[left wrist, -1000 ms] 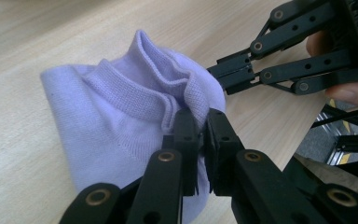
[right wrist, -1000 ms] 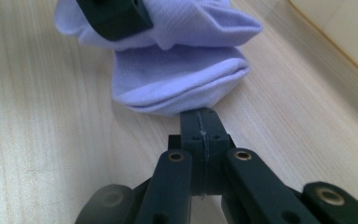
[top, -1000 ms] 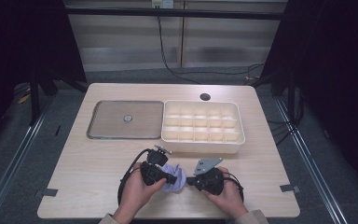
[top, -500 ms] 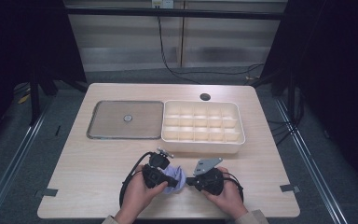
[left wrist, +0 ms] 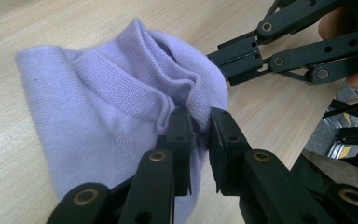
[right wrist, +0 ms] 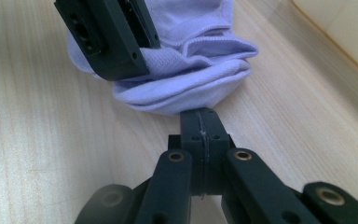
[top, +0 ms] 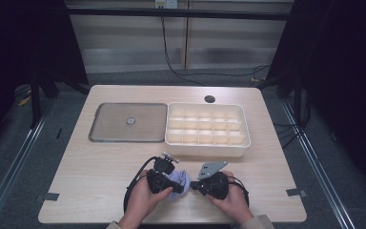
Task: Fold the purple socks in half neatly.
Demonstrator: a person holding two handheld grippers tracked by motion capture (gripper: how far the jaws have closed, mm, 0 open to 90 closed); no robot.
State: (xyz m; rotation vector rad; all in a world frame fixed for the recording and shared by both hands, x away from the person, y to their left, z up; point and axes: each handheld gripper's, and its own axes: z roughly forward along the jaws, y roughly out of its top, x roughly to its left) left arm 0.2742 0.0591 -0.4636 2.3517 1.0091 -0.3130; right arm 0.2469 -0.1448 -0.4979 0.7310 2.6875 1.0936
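Dark curtains and a grey floor surround a pale wooden tabletop [top: 100, 162], where a flat metal tray [top: 127, 122] lies beside a cream compartment box [top: 207, 130] whose cells look empty. Near the front edge, between the person's two hands, lies a bunched lilac sock [left wrist: 116, 98], resting on the wood well short of the box. The left gripper [left wrist: 199, 135] has its fingers a narrow gap apart at the sock's folded cuff; they have just been opening a little, and a ridge of knit sits between them, seemingly no longer pinched. The right gripper [right wrist: 200, 122] has its fingers pressed fully together, tips touching the near edge of the sock; whether they catch any cloth at the tip is hard to tell. The work in hand looks like folding or rolling the sock, probably for one of the box's cells. The risk from here is that the loose roll springs open once the left fingers let go, since the right tips barely bear on it, and a snagged thread on the left fingers could drag the cuff askew.
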